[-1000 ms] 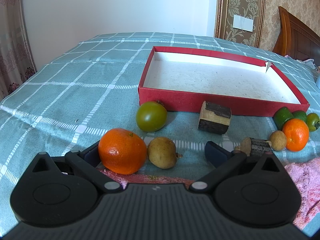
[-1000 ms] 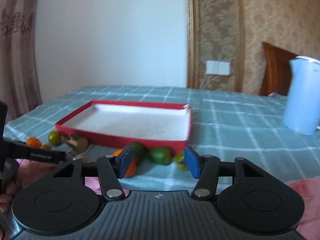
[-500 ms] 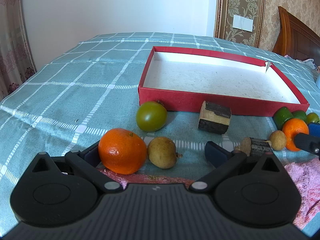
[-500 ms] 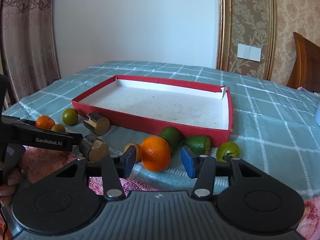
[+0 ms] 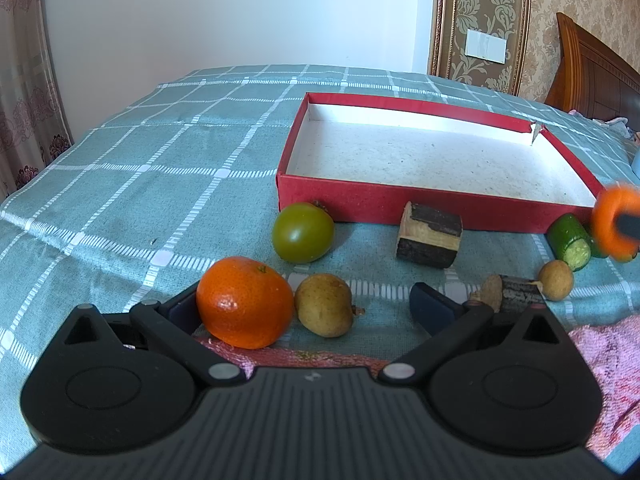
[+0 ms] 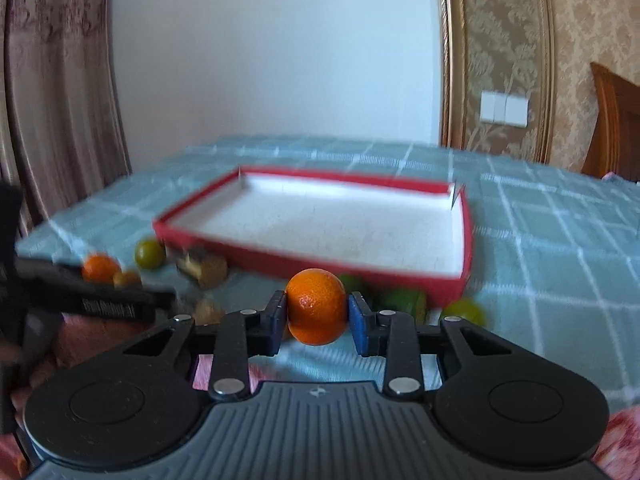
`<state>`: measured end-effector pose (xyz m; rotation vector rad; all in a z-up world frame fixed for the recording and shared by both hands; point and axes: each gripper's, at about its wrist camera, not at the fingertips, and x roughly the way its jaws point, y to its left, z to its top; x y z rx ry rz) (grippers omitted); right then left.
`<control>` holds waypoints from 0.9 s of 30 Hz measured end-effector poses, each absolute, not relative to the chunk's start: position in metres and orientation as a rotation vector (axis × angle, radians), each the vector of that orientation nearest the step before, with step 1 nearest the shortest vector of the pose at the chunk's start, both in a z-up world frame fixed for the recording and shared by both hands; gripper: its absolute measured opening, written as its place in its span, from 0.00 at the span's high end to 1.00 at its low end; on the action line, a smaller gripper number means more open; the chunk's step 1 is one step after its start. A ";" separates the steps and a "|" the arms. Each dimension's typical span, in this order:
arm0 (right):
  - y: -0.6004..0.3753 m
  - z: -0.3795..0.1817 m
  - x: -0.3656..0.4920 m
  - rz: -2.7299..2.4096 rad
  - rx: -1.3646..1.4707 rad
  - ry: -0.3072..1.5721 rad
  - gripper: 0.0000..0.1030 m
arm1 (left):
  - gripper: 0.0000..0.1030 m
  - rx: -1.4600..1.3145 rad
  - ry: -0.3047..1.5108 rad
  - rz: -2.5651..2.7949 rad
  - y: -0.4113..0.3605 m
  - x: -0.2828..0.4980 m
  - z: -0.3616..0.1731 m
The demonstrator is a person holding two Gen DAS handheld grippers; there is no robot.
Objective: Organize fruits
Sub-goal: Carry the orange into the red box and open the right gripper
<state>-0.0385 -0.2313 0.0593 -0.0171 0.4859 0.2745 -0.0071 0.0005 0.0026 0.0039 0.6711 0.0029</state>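
My right gripper [image 6: 317, 318] is shut on an orange [image 6: 316, 306] and holds it above the cloth, in front of the red tray [image 6: 466, 236]. The same orange [image 5: 614, 224] shows blurred at the right edge of the left wrist view. My left gripper [image 5: 308, 306] is open and low over the cloth, with a second orange [image 5: 245, 302] against its left finger and a small brown fruit [image 5: 325, 305] between the fingers. A green tomato [image 5: 303, 232] lies near the red tray [image 5: 360, 200], whose floor is bare.
A wood block [image 5: 430, 234] lies before the tray. A cucumber piece [image 5: 569, 236], a small brown fruit [image 5: 555, 274] and a wood log piece [image 5: 516, 290] lie at right. A pink towel [image 5: 608, 360] is at the near right. Green fruits [image 6: 464, 310] lie by the tray corner.
My right gripper has closed on the orange and lifted it off the cloth, with the view blurred by motion. The left gripper has not moved.
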 end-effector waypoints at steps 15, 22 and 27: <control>-0.255 0.049 0.048 0.131 0.003 0.560 0.65 | 0.00 0.004 0.671 0.003 0.000 -0.007 0.003; -0.284 0.057 -0.003 0.059 0.117 0.401 0.31 | 0.00 0.004 0.671 0.003 0.000 -0.007 0.003; -0.313 0.043 -0.037 -0.048 0.206 0.349 0.29 | 0.00 0.003 0.671 0.002 0.001 -0.007 0.003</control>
